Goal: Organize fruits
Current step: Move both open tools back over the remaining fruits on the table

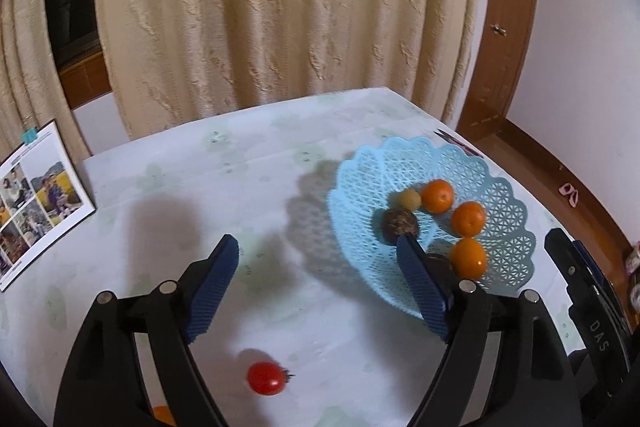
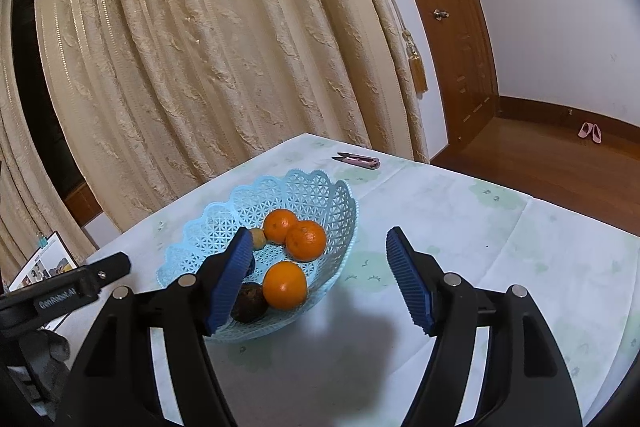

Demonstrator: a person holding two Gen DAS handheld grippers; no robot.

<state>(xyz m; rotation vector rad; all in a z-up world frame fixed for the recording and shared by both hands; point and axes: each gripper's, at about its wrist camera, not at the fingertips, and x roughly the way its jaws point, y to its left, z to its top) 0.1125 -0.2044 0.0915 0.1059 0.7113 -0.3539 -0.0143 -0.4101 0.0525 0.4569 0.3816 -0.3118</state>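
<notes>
A light blue lattice basket (image 1: 508,203) (image 2: 320,187) stands on the table. It holds three oranges (image 1: 438,195) (image 2: 285,285), a small yellowish fruit (image 1: 410,200) (image 2: 258,238) and two dark brown fruits (image 1: 400,223) (image 2: 250,301). A red cherry tomato (image 1: 266,378) lies on the cloth between my left gripper's arms, close to the camera. An orange fruit (image 1: 163,414) peeks out at the bottom edge. My left gripper (image 1: 318,247) is open and empty above the table, left of the basket. My right gripper (image 2: 318,241) is open and empty over the basket's right rim.
The table (image 2: 480,227) has a pale patterned cloth. A photo booklet (image 1: 32,203) lies at its left edge. Small pink-handled snips (image 2: 356,159) lie at the far edge behind the basket. Cream curtains hang behind. The right gripper's body (image 1: 588,307) shows at right in the left view.
</notes>
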